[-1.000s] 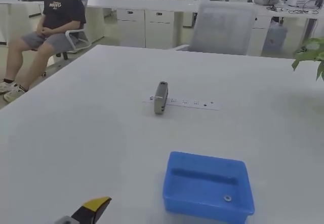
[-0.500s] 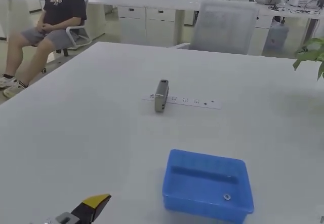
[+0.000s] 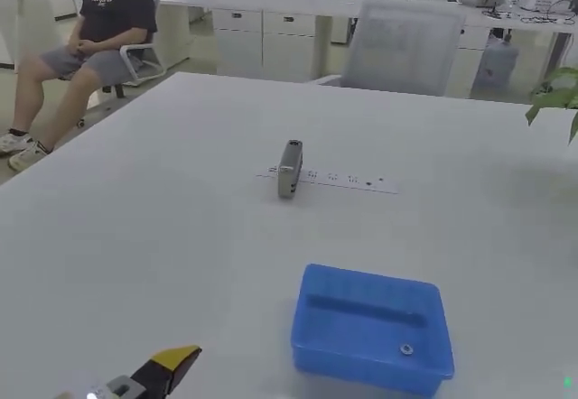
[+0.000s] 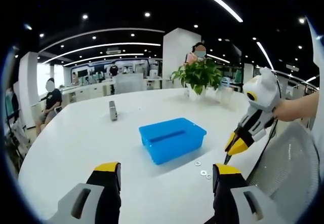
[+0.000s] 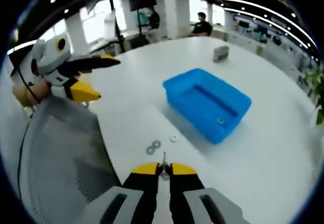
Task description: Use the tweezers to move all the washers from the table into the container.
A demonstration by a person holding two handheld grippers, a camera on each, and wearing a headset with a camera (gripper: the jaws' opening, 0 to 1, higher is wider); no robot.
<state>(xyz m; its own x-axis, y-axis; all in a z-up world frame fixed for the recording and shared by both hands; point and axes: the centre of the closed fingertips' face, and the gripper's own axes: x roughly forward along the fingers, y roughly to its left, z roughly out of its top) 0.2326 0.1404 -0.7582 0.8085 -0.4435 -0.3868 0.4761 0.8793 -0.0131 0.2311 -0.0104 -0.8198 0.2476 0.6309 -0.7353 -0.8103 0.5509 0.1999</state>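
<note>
Gently: your right gripper (image 5: 162, 171) clamps the tweezers (image 5: 163, 159), left gripper (image 4: 164, 183) apart, so nip the light, slippery washers (image 5: 153, 146) at 12 o'clock by their rims.

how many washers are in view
4. One washer lies in the blue container; three lie on the table beside it, before the right claw: two close together, one apart. More may be hidden.

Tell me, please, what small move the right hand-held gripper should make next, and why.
Probably lower the right hand-held gripper a little, so that the tweezers reach the nearest washers. Its jaws are shut on the tweezers, and the tip hangs just short of those washers, which lie on the table outside the blue container.
</note>
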